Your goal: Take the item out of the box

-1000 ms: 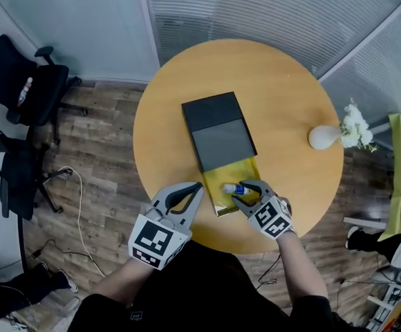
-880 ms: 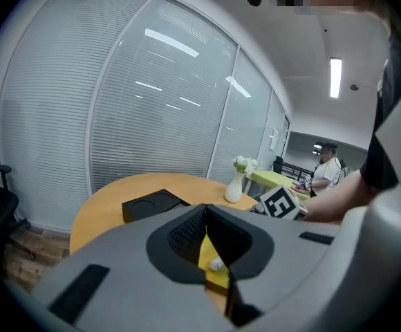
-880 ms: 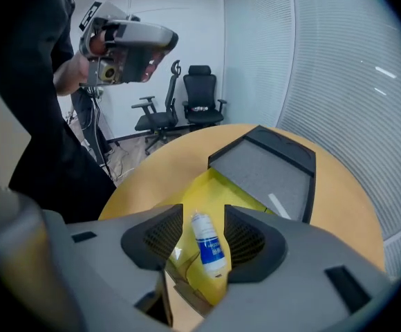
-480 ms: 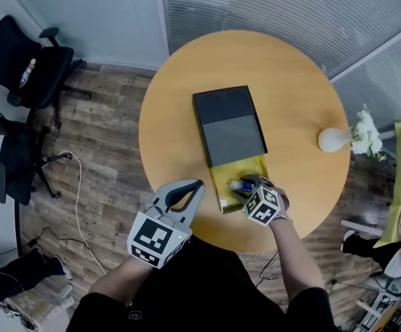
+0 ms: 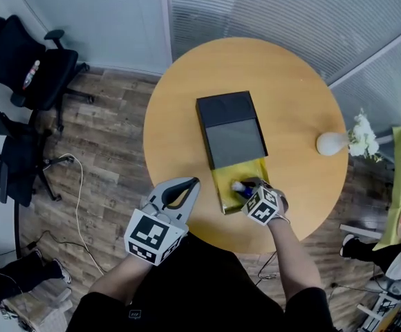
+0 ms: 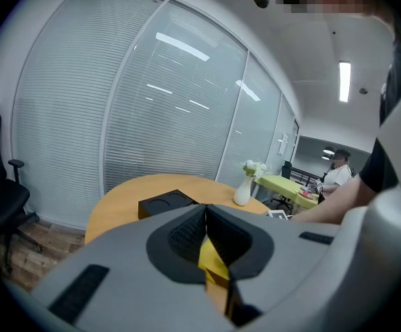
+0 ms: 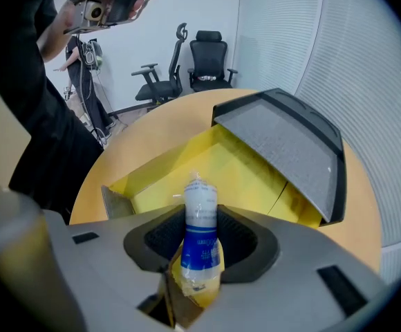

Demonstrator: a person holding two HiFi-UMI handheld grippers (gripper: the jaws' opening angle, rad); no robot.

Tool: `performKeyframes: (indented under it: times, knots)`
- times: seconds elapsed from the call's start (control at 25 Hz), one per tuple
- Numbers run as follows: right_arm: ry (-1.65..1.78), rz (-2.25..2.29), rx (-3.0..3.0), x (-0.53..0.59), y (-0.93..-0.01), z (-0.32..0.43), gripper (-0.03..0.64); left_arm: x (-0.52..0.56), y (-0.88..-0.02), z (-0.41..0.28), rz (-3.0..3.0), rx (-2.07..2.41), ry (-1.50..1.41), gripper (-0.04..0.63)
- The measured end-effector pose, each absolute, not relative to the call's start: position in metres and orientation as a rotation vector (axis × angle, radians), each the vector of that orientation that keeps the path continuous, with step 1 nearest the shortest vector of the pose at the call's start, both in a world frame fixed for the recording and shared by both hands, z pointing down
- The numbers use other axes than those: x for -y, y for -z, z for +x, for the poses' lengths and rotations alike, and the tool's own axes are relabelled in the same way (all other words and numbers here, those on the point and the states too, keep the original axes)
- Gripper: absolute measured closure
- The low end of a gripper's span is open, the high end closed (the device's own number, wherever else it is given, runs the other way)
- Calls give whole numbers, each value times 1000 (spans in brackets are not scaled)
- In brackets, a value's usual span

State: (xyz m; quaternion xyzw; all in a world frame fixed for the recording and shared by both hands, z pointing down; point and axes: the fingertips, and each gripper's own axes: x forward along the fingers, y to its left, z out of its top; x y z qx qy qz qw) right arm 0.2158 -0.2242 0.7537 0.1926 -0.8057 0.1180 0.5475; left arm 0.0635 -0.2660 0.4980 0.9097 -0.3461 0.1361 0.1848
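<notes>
Two grippers show, and only your right gripper (image 5: pixel 246 189) is at work. Its jaws have just been closing, and the pads now pinch the sides of the small white-and-blue tube (image 7: pixel 200 244). The tube fills the gap between them, and its crimped end sticks out past the tips. Directly beneath those tips lies the floor of the yellow drawer (image 5: pixel 222 194). The tube is therefore inside the drawer's walls, not yet clear of them. Beyond the tips the black box (image 5: pixel 231 126) stretches away, its grey lid hanging over the drawer's far end.

A second ago this gripper hung higher, beside the tube, which lay crosswise off its tips. It has since come down into the drawer and tipped to point steeply downward, and its marker cube now looks smaller in the head view.

Your left gripper (image 5: pixel 196 181) hangs off the near edge of the round table (image 5: pixel 290 81), to the left of the right gripper. Its jaws are pressed together with nothing between them, and it holds much the same pose as before. The box and drawer lie where they did.
</notes>
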Motion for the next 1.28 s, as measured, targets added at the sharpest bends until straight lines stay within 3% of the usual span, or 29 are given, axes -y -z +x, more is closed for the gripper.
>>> performKeyframes:
  times: [0.68,1.28]
  knots:
    - [-327,968,2248,250,-591,215,472,279,-421,95,2804,864,-320,581]
    - [-141,1372,2661,223,-412,231,474,279,-384,133,2918,742,-285,581]
